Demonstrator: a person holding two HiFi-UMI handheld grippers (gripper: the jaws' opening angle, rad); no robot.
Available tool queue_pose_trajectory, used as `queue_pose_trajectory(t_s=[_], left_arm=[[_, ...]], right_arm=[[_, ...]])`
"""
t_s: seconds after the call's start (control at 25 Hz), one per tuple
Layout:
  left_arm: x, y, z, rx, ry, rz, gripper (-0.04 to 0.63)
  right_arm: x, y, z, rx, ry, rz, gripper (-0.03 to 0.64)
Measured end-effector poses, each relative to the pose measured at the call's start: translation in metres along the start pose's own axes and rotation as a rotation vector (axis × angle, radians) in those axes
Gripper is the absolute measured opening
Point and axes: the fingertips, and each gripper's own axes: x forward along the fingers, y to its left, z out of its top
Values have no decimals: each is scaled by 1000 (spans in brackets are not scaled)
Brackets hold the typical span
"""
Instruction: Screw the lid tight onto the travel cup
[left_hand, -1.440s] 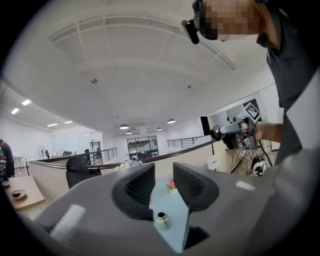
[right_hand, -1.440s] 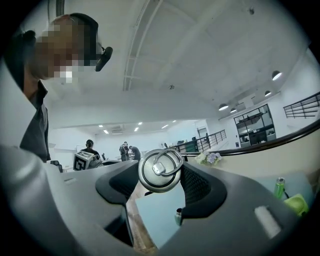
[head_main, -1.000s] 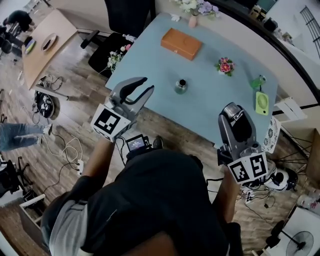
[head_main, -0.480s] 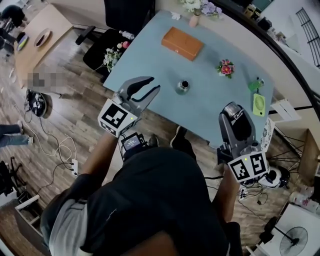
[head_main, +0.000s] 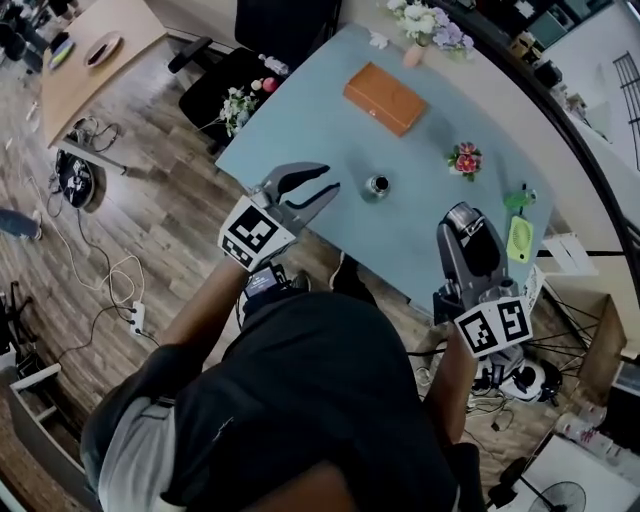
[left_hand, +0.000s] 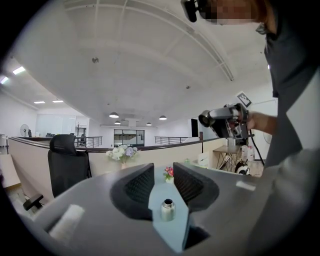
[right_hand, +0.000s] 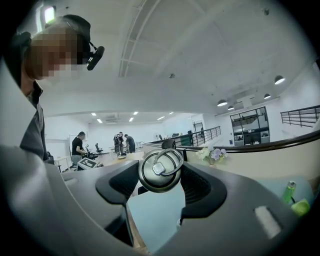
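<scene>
Evidently pre-assembly. The cup (head_main: 377, 185) stood upright and open-mouthed on the counter (head_main: 320, 120), apart from both tools. The left hand-held gripper (head_main: 322, 185) was empty, its jaws a narrow gap apart, with the cup framed between them but well ahead. The right hand-held gripper (head_main: 462, 222) pinched the lid (right_hand: 160, 169) across its rim, ring handle facing back.

Judgement: the left should widen, clamp the cup's body low and stop it spinning. The right would need to tip down so the lid's underside met the mouth level. Seat the threads squarely first, then twist in short regrips until firm. A tilted start would likely cross-thread.
</scene>
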Motion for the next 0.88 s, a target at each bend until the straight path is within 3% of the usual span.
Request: queue_pose_trajectory(t_s=[0.28,0.88], left_arm=[[32,-4,-31,-23,51,-47,187],[108,-15,-127,-34,197,-137,338]], right_arm=[[29,-18,-11,2,63,42,263],[100,-59,-98,32,281,135,263]])
